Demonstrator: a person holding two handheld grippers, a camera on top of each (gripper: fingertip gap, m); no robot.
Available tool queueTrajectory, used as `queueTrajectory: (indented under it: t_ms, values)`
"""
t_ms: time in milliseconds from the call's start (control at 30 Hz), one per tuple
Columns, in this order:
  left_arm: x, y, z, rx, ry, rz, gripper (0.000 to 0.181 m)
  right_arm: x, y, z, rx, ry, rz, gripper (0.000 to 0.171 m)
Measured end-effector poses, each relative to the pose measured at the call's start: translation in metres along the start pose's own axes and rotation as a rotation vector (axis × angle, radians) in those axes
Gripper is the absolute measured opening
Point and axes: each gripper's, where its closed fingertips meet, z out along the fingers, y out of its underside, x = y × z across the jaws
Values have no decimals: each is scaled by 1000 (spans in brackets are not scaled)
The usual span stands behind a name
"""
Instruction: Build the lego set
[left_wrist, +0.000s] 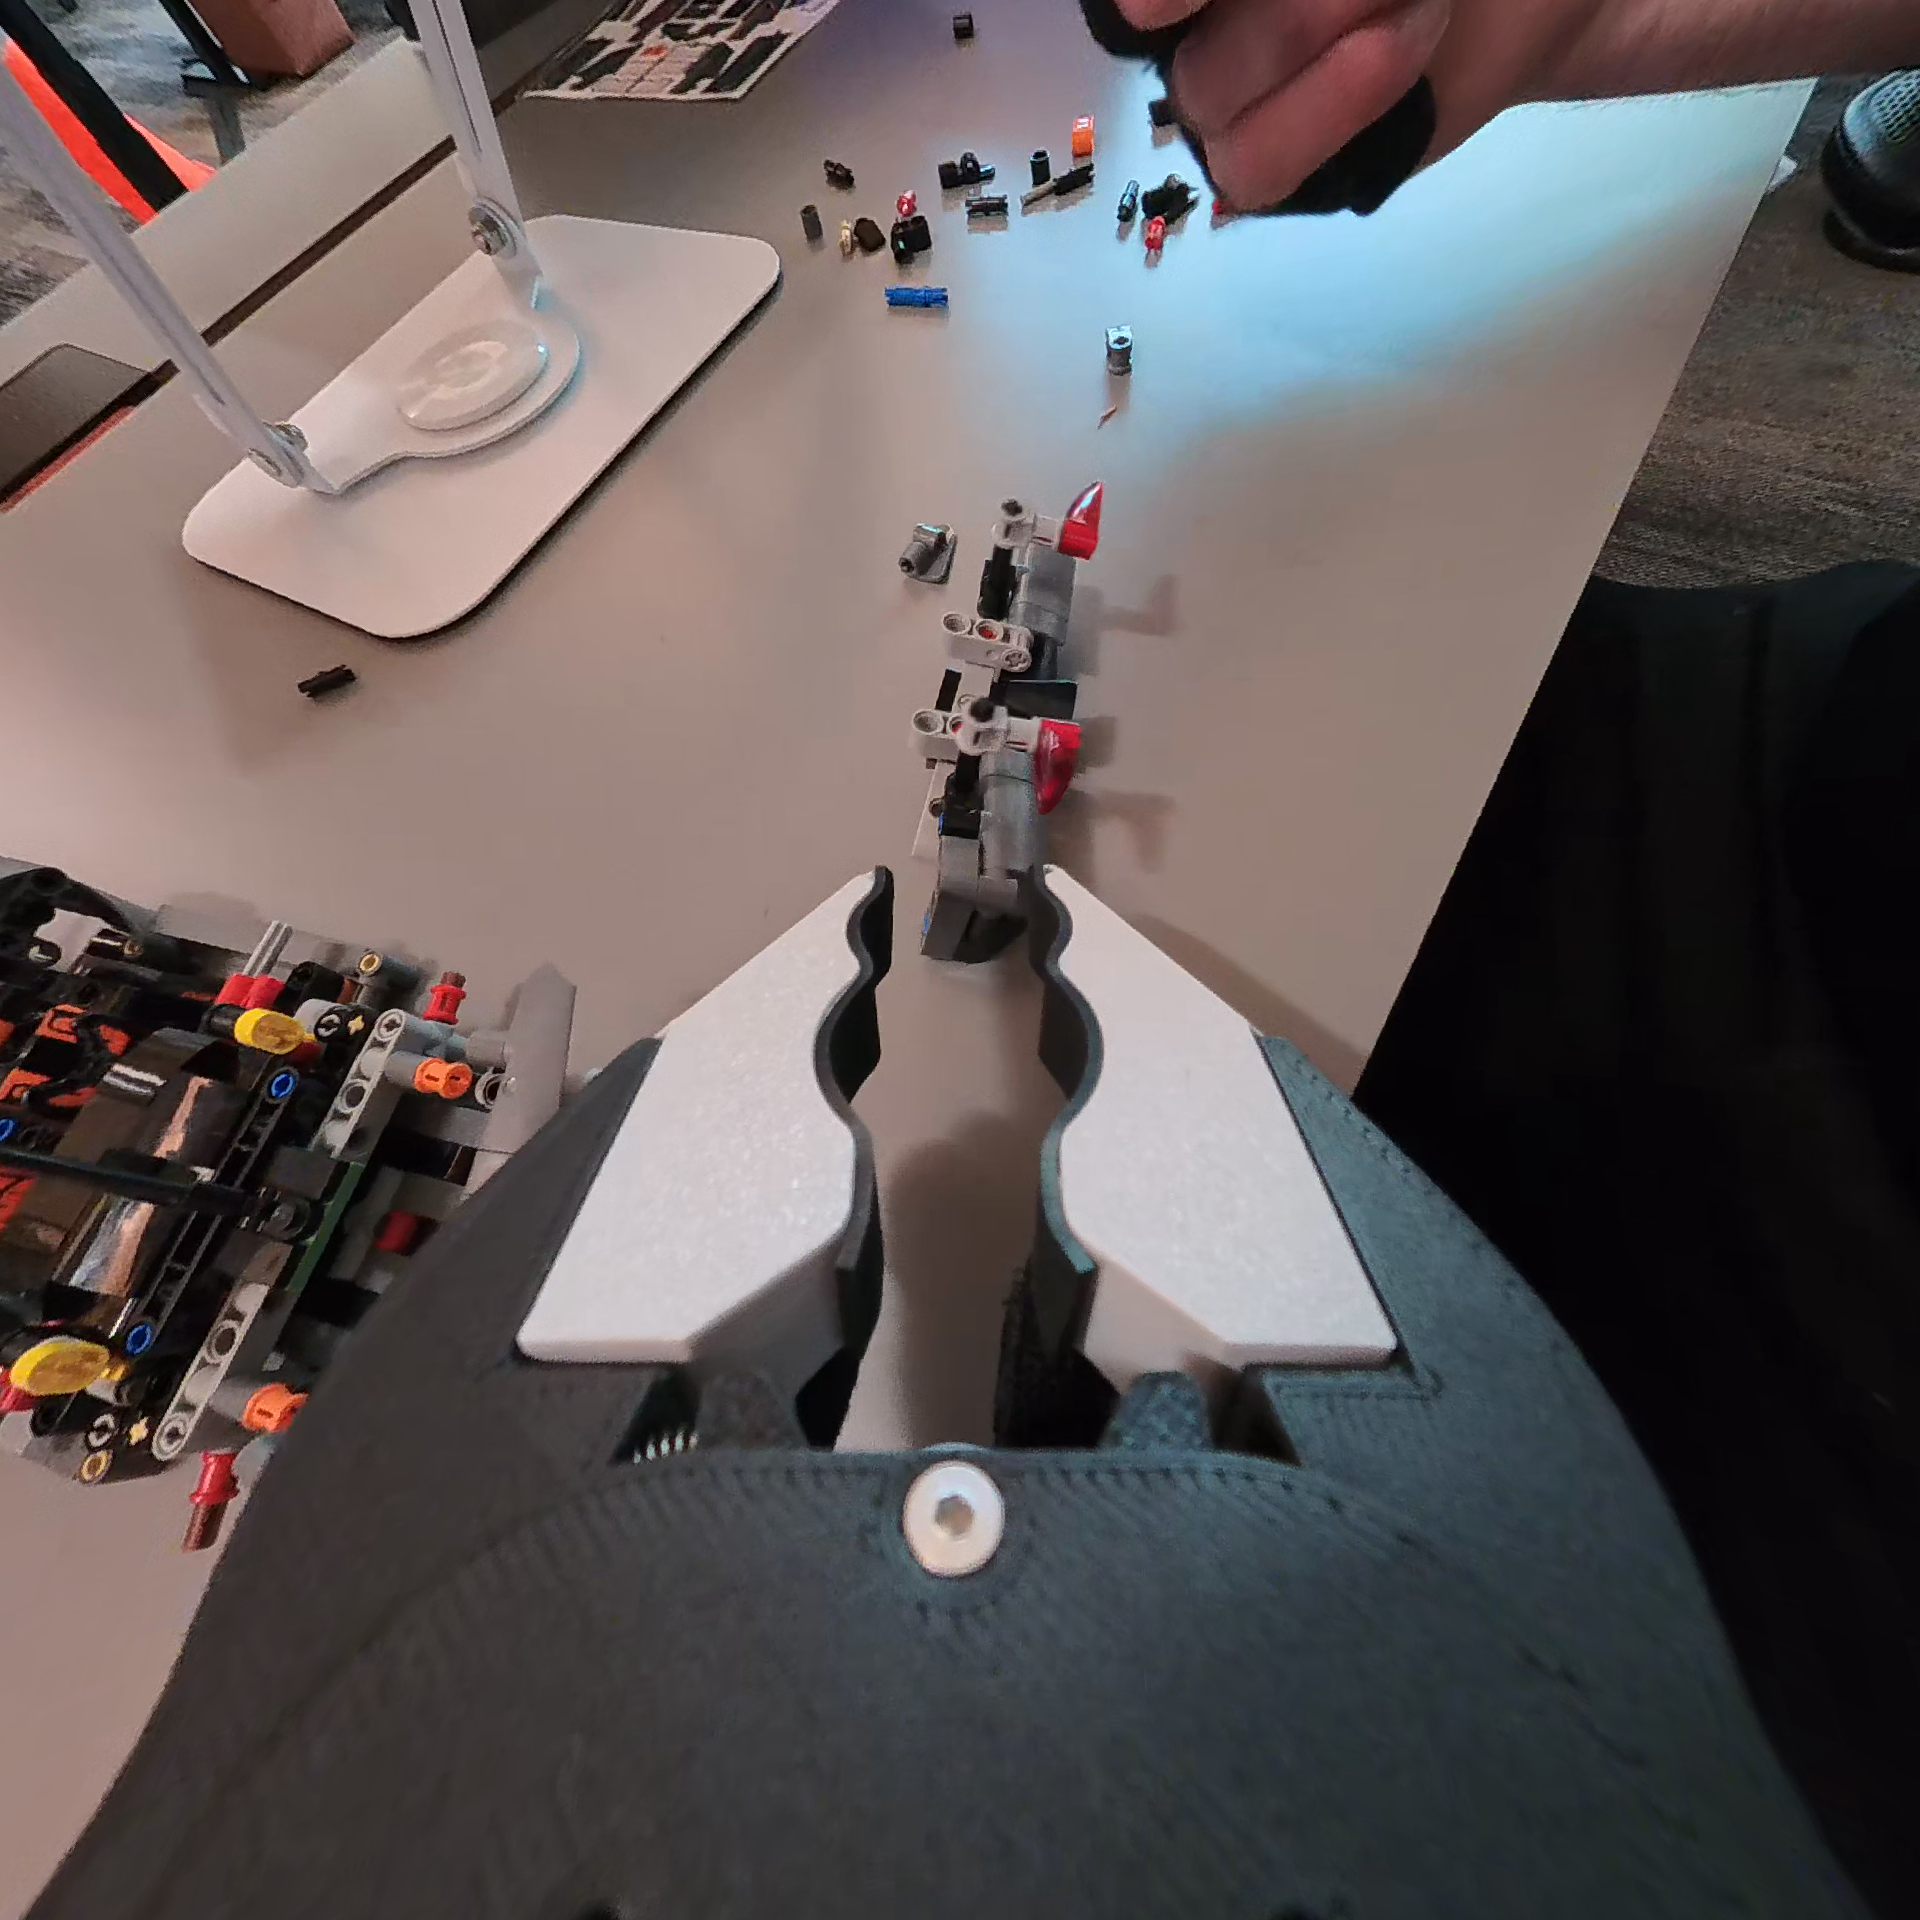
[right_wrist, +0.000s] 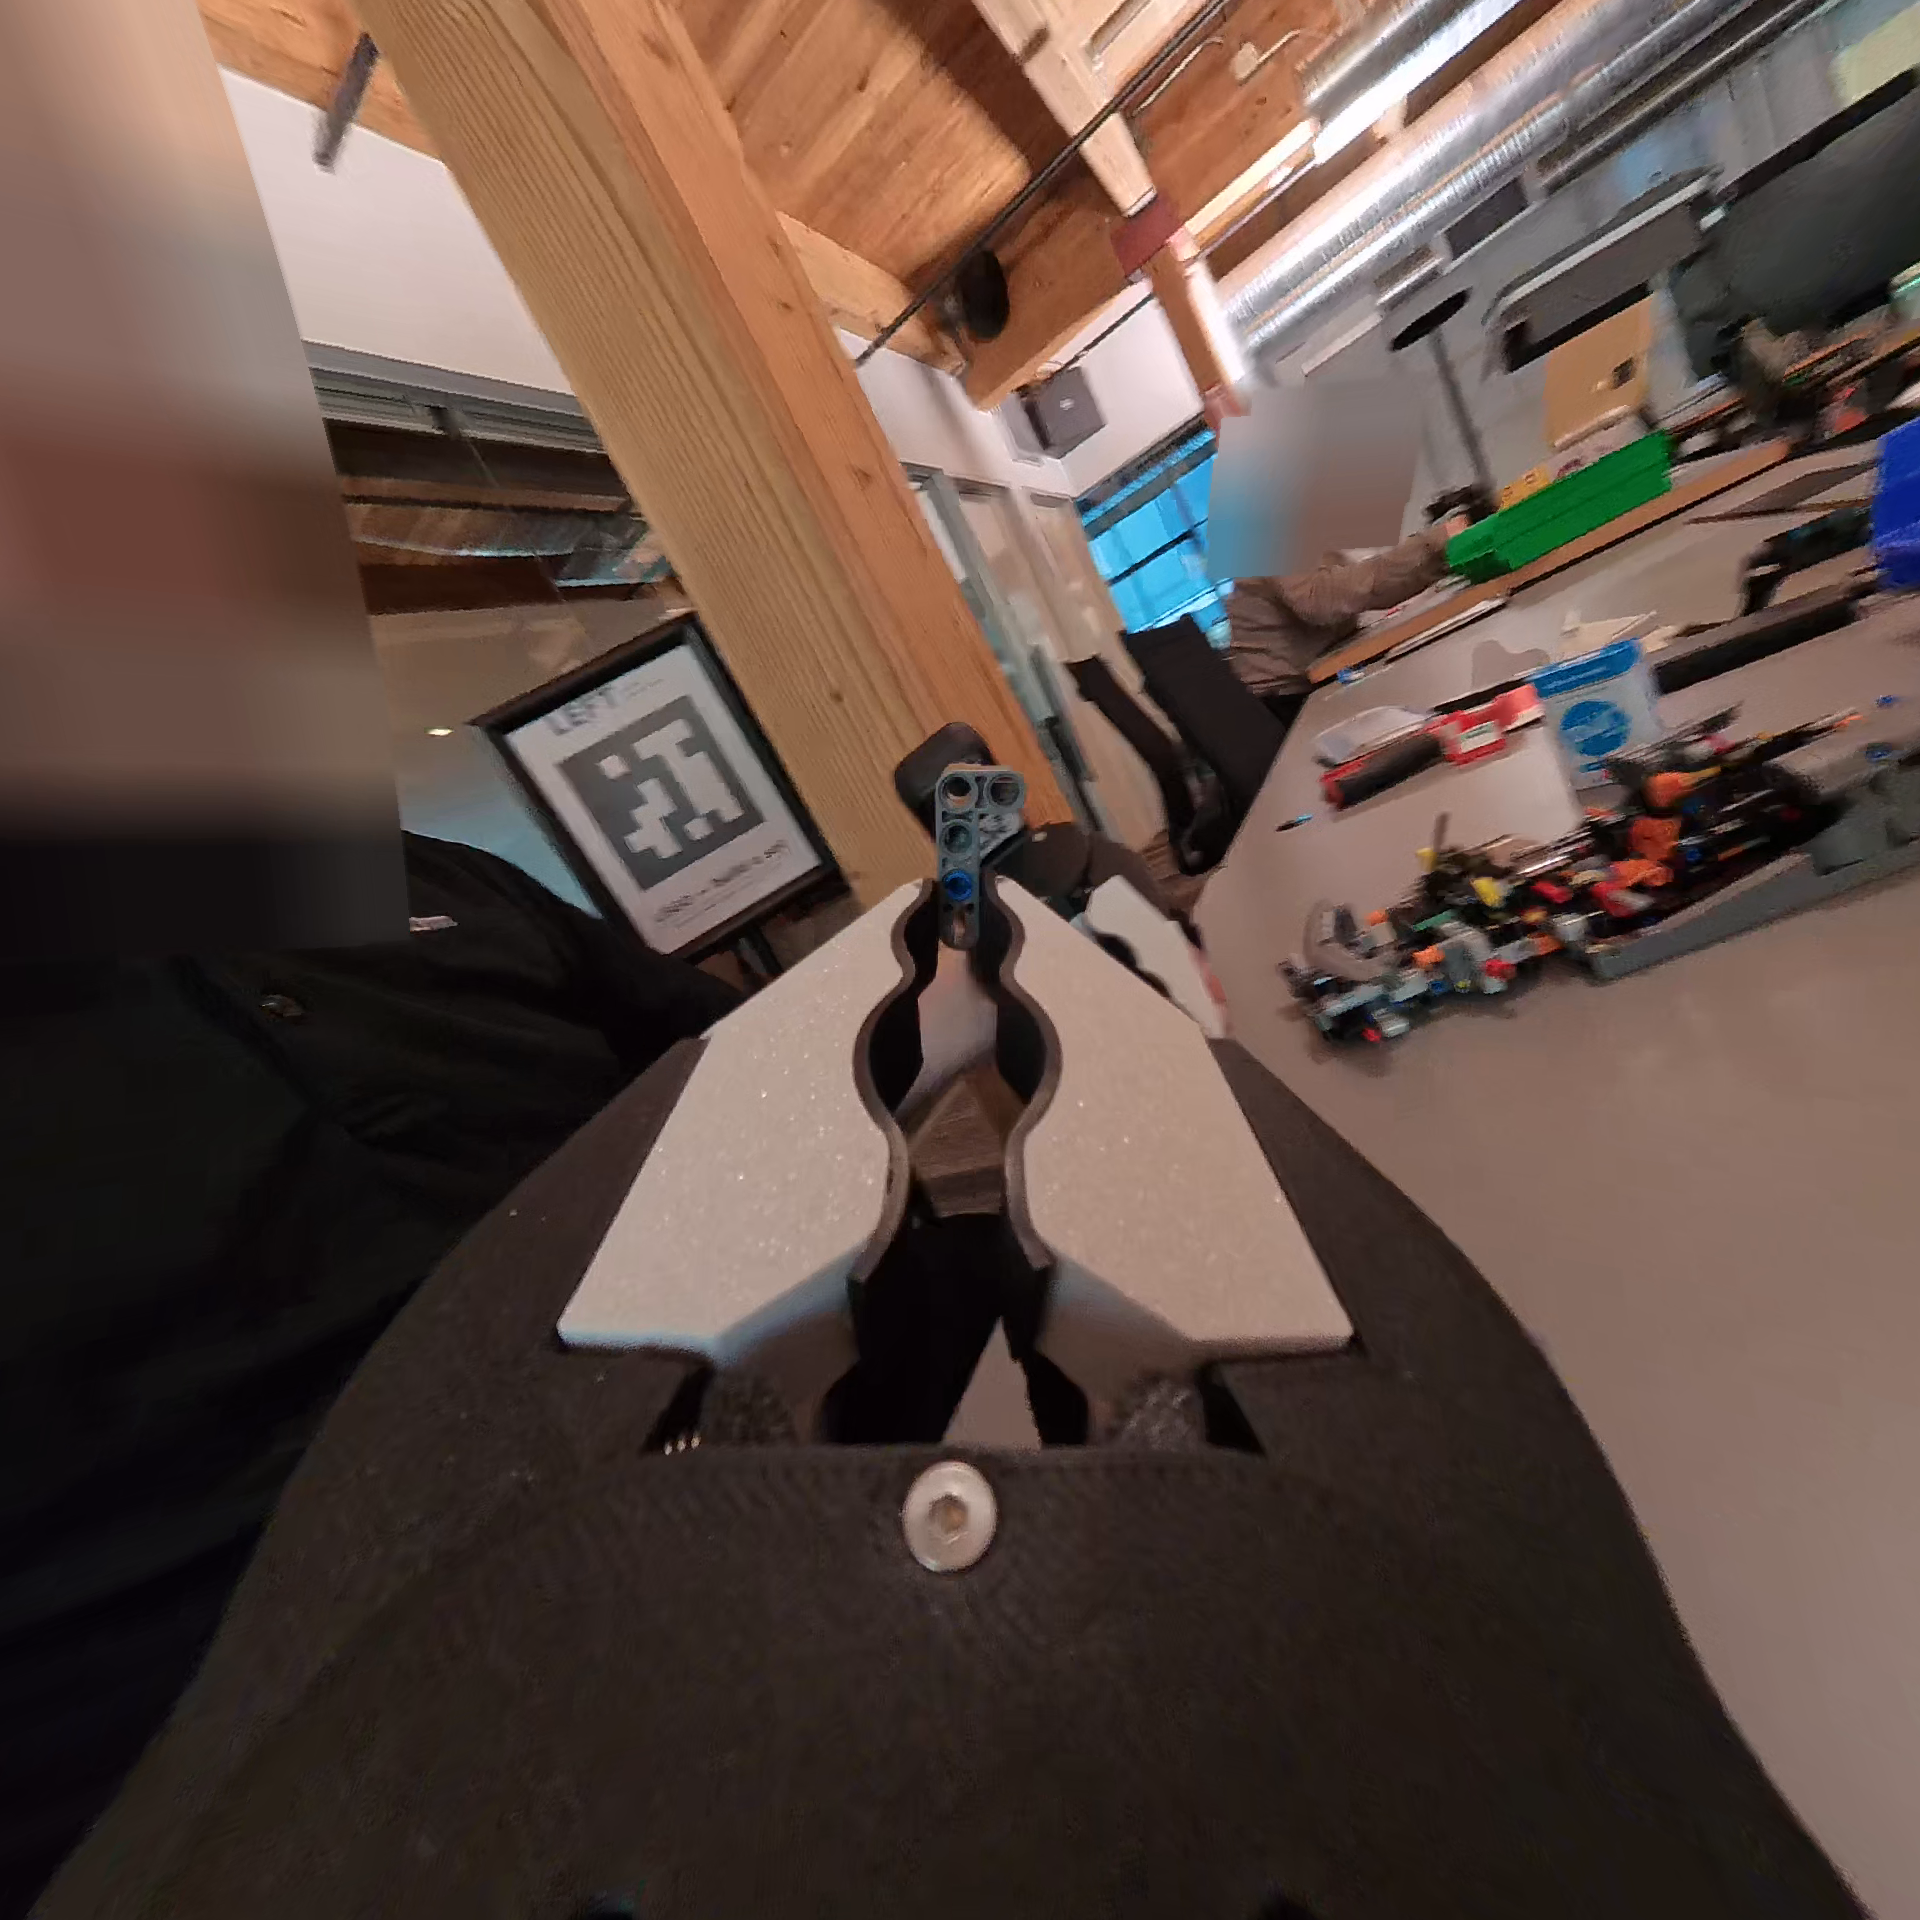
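My left gripper (left_wrist: 966, 904) is open, low over the table. The near end of a long grey sub-assembly (left_wrist: 1003, 717) with two red pointed pieces lies between its fingertips, with a gap on each side. The large black, multi-coloured Lego model (left_wrist: 187, 1174) sits to the left, next to the gripper body. My right gripper (right_wrist: 961, 914) is raised off the table and shut on a dark grey beam (right_wrist: 961, 831) with a blue pin. The beam sticks out beyond the tips.
Several loose small parts (left_wrist: 987, 197) lie at the far side, with a blue pin (left_wrist: 917, 297) and a black pin (left_wrist: 327, 681) nearer. A white lamp base (left_wrist: 488, 416) stands at left. A hand (left_wrist: 1299, 94) hovers at the top right. The table edge (left_wrist: 1507, 727) runs along the right. There is about 20 cm between the tips of the two grippers.
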Motion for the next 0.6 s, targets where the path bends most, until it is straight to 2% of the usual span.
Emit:
queueTrajectory:
  t_ms: [67,133,333,433,600]
  values:
    - [-1,-1,-1,1,-5,3,24,4,-2,1,-33,82,-81,4]
    - [-2,-1,-3,4,-8,2,24,15,-3,0,-103,246,-231,4]
    - [-5,0,-3,3,-15,0,24,42,-4,-12,-413,684,-708,5]
    - [-4,0,-2,3,-14,3,24,44,0,-11,-531,770,-875,4]
    - [-3,1,-1,-3,-17,8,24,48,5,-9,-640,844,-1022,4]
